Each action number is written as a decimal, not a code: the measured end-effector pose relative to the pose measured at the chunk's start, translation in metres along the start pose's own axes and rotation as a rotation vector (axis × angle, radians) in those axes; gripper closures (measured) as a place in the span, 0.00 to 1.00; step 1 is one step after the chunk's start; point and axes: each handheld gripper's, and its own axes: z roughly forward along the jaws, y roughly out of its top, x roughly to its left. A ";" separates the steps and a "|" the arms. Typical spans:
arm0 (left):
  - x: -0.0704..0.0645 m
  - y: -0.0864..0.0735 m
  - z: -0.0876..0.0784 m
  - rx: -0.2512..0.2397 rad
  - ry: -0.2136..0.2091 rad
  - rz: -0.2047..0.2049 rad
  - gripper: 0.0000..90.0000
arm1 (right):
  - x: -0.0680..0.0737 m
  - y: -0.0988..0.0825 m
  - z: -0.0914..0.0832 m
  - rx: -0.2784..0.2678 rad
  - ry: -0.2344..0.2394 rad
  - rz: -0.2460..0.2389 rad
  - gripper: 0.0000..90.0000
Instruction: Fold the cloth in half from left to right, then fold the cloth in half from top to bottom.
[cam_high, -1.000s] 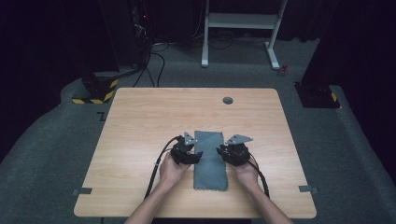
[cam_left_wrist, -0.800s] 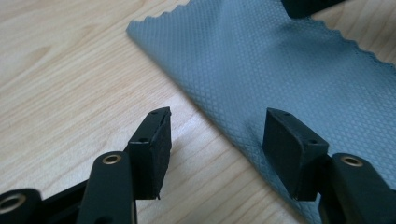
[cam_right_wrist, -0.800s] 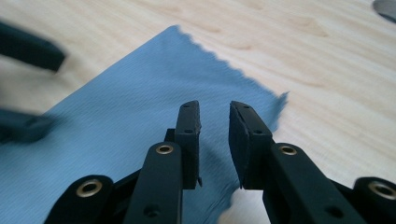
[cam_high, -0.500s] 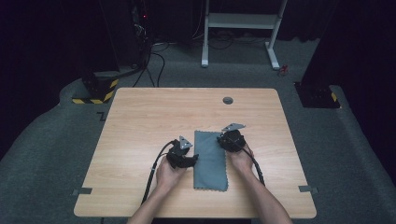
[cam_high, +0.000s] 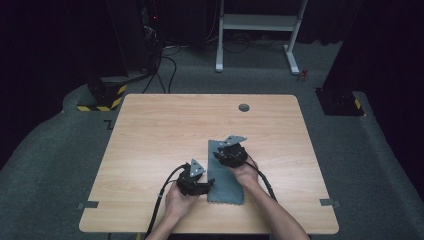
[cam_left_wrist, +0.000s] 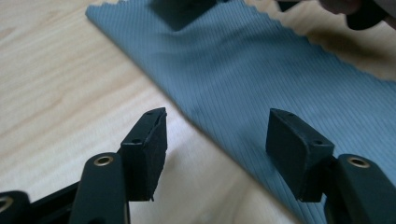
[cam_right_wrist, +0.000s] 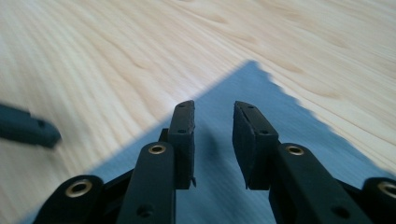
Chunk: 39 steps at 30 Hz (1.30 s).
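Note:
A grey-blue cloth (cam_high: 223, 184) with pinked edges lies flat on the wooden table (cam_high: 165, 130), near the front edge. My left gripper (cam_high: 205, 186) is at the cloth's left edge; its jaws have just been opening. In the left gripper view it (cam_left_wrist: 215, 140) stands open, with the cloth's (cam_left_wrist: 261, 70) edge running under the gap and no pad touching it. My right gripper (cam_high: 219, 153) hovers over the far end of the cloth. Its jaws have also just been opening, and in the right gripper view it (cam_right_wrist: 213, 135) stands open above the cloth (cam_right_wrist: 303, 130) with nothing between its pads.
A round cable hole (cam_high: 244, 107) sits near the table's far edge. Grey tape tabs (cam_high: 326, 202) mark the front corners. Beyond the table stand a white frame (cam_high: 257, 22) and a black-and-yellow base (cam_high: 102, 97) on dark carpet. Bare wood surrounds the cloth.
The left gripper slid along the cloth's left edge toward the person. The right gripper moved away to the cloth's far end, then leftward. The cloth has stayed put.

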 end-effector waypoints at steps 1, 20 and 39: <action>-0.001 -0.004 -0.001 0.002 0.005 0.003 0.43 | 0.002 0.002 0.003 0.005 0.003 -0.010 0.77; -0.012 -0.017 -0.010 -0.007 0.039 0.016 0.41 | -0.015 0.006 0.012 0.018 -0.021 0.133 0.70; -0.005 -0.014 -0.008 -0.003 -0.021 -0.032 0.41 | -0.011 -0.066 -0.051 0.017 -0.110 0.173 0.64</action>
